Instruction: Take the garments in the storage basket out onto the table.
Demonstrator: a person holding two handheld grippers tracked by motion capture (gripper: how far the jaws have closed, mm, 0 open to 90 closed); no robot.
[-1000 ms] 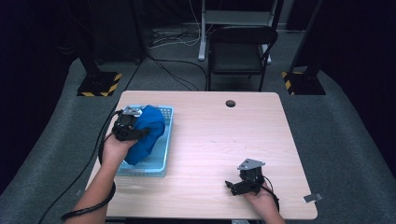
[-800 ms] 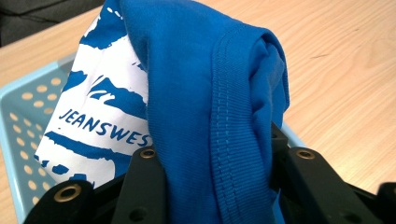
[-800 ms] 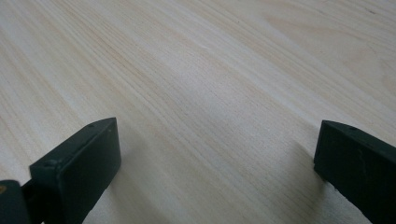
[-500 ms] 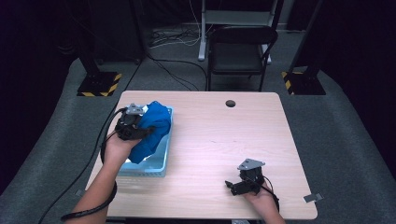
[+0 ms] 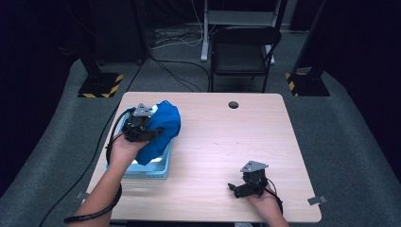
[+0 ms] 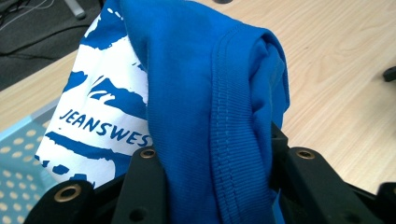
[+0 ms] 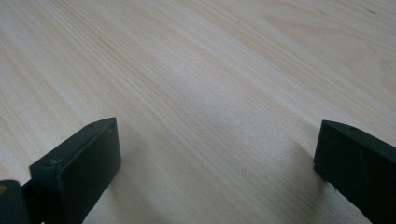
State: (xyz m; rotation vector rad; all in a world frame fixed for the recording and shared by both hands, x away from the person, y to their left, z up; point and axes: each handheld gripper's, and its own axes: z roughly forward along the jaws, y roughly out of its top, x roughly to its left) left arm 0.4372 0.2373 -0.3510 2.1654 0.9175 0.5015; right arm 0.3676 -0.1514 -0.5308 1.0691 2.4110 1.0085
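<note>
The pale wooden surface [image 5: 213, 156] carries everything here, with a small dark round hole [image 5: 233, 105] near its far edge. Behind it on the grey floor stands a black chair [image 5: 243, 49], and two black stands with yellow-striped bases sit to either side of it.

At the left side of the surface lies a light blue perforated basket [image 5: 151, 170], rectangular and shallow. A blue T-shirt [image 5: 163, 125] with a white printed panel and blue lettering hangs bunched over the basket's far end, lifted partly out of it; its lower folds trail down into the basket.

The left claw [image 5: 156, 130] is clamped on the T-shirt: in the left gripper view a thick fold with a ribbed hem [image 6: 233, 140] is pinched between the two black jaws, and the printed panel [image 6: 98, 112] hangs to one side above the basket's dotted floor.

The right claw [image 5: 234, 189] rests low near the front right of the surface, well apart from the basket. In the right gripper view its jaws stand wide, with bare wood between them.
</note>
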